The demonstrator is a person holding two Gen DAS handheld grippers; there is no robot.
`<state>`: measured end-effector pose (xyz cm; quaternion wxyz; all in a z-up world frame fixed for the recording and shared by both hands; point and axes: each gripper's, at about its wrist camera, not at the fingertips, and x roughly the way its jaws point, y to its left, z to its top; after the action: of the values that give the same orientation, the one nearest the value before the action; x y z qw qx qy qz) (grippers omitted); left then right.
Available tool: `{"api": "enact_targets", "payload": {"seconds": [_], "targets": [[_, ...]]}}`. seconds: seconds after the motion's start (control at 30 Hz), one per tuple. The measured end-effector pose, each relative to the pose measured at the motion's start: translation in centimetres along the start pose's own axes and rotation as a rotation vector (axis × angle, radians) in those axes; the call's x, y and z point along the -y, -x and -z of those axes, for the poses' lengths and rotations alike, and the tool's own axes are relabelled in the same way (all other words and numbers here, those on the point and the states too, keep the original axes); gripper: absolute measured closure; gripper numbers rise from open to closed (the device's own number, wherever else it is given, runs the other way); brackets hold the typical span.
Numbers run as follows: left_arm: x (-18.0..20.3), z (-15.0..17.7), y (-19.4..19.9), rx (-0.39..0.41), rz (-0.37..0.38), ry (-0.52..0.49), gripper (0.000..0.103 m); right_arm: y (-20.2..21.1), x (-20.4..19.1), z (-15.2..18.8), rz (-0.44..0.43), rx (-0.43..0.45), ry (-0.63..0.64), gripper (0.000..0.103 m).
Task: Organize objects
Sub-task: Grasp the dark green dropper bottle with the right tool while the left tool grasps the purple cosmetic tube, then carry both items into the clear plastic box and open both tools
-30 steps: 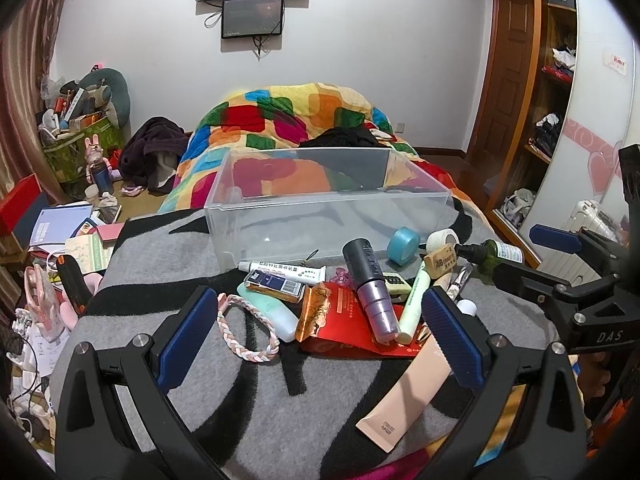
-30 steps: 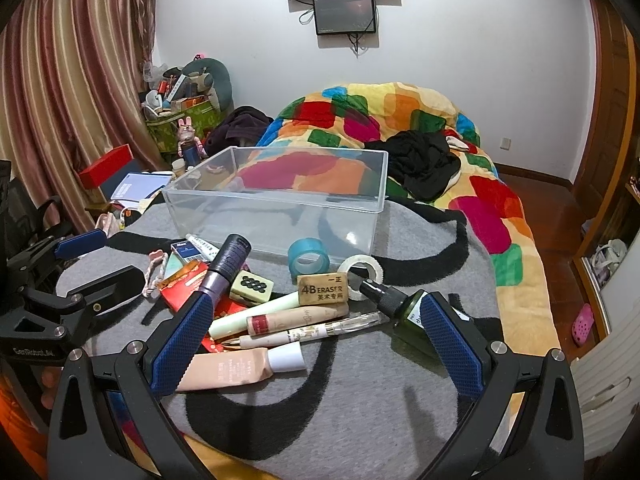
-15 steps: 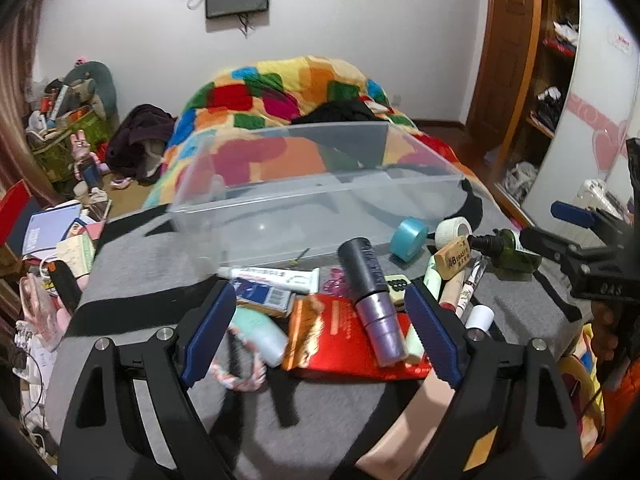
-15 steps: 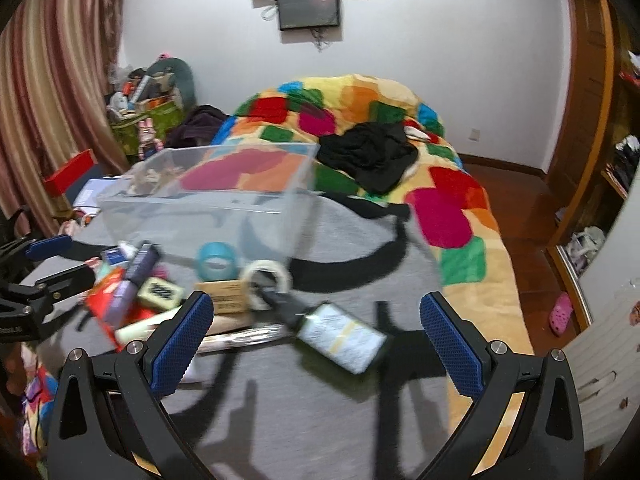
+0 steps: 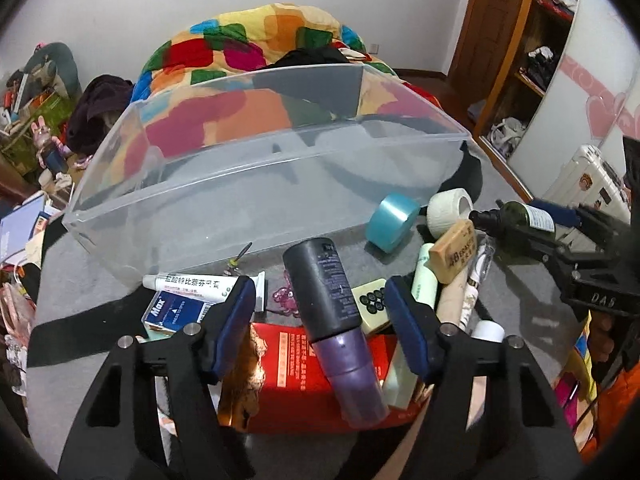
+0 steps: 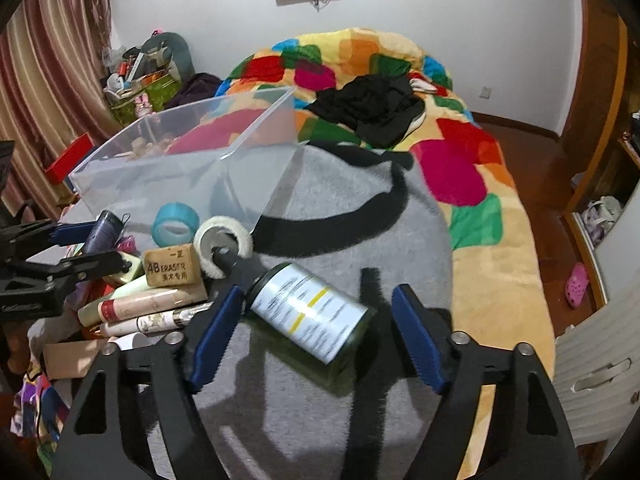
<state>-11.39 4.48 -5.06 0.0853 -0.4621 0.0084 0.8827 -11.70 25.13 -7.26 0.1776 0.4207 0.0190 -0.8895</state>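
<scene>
A clear plastic bin [image 5: 256,184] stands on a grey and black blanket, also in the right wrist view [image 6: 180,168]. My left gripper [image 5: 320,312] is open, its fingers on either side of a black and purple bottle [image 5: 336,320] that lies on a red packet [image 5: 288,380]. My right gripper [image 6: 316,336] is open around a dark green bottle with a white label [image 6: 304,316], which lies on the blanket. The green bottle also shows in the left wrist view [image 5: 520,216].
Loose items lie in front of the bin: blue tape roll [image 5: 392,220], white tape roll [image 5: 448,208], eraser [image 6: 172,268], cream tubes [image 6: 148,304], white tube [image 5: 192,282], blue Max box [image 5: 176,312]. A colourful quilt [image 6: 400,80] lies behind; floor drops off at right.
Both grippers have moved forward and down. The left one now straddles the black and purple bottle; the right one swung right and now straddles the green bottle.
</scene>
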Motion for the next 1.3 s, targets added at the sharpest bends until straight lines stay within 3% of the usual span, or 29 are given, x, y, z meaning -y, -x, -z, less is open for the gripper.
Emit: {"api": "enact_targets", "payload": {"seconds": [0.07, 0.27, 0.4, 0.67, 0.93, 1.3], "targets": [[-0.2, 0.2, 0.0, 0.011, 0.004, 0.019, 0.040, -0.2, -0.2, 0.2, -0.002, -0.009, 0.004, 0.041], [-0.5, 0.6, 0.7, 0.049, 0.031, 0.056, 0.070, 0.3, -0.4, 0.6, 0.002, 0.019, 0.005, 0.041], [-0.3, 1.1, 1.2, 0.059, 0.039, 0.066, 0.077, 1.0, -0.7, 1.0, 0.002, 0.035, 0.006, 0.041], [-1.0, 1.6, 2.8, 0.102, 0.035, 0.102, 0.078, 3.5, -0.8, 0.9, 0.003, 0.096, -0.008, 0.041], [-2.5, 0.6, 6.6, 0.205, 0.019, 0.116, 0.078, 5.7, -2.7, -1.7, -0.034, 0.183, 0.007, 0.041], [-5.6, -1.9, 10.5, 0.334, -0.026, 0.151, 0.078, 4.5, -5.7, -6.4, -0.057, 0.225, 0.037, 0.041]]}}
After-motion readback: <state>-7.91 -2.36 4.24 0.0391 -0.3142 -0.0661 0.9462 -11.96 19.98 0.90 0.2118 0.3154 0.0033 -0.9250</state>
